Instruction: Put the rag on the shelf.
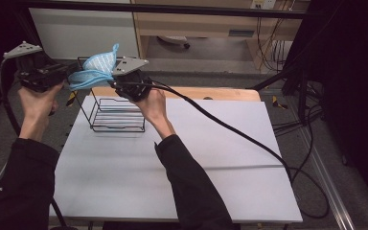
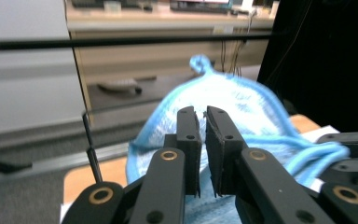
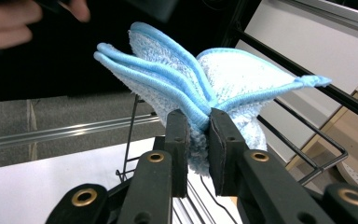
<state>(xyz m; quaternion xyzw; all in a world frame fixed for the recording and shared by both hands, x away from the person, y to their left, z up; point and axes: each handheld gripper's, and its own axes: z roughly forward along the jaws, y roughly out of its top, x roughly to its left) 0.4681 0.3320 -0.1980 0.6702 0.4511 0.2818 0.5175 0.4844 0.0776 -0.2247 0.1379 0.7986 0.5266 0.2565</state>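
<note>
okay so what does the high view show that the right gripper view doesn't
High view alone: both forearms in dark sleeves, the left gripper and right gripper pinching the blue cloth from either side, and the whole white table. Right gripper view alone: the cloth's folded edges bunched between that gripper's jaws. Shared: the cloth, the black wire rack and the table.

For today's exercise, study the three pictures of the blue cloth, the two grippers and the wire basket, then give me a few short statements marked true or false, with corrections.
1. Both grippers grip the blue cloth. True: the left gripper and the right gripper are each shut on it.
2. The cloth lies flat on the table. False: it is held up in the air above the wire basket.
3. The wire basket stands on the white table. True.
4. The cloth is red. False: it is light blue.
5. The cloth is already inside the basket. False: it is above its rim.
</note>
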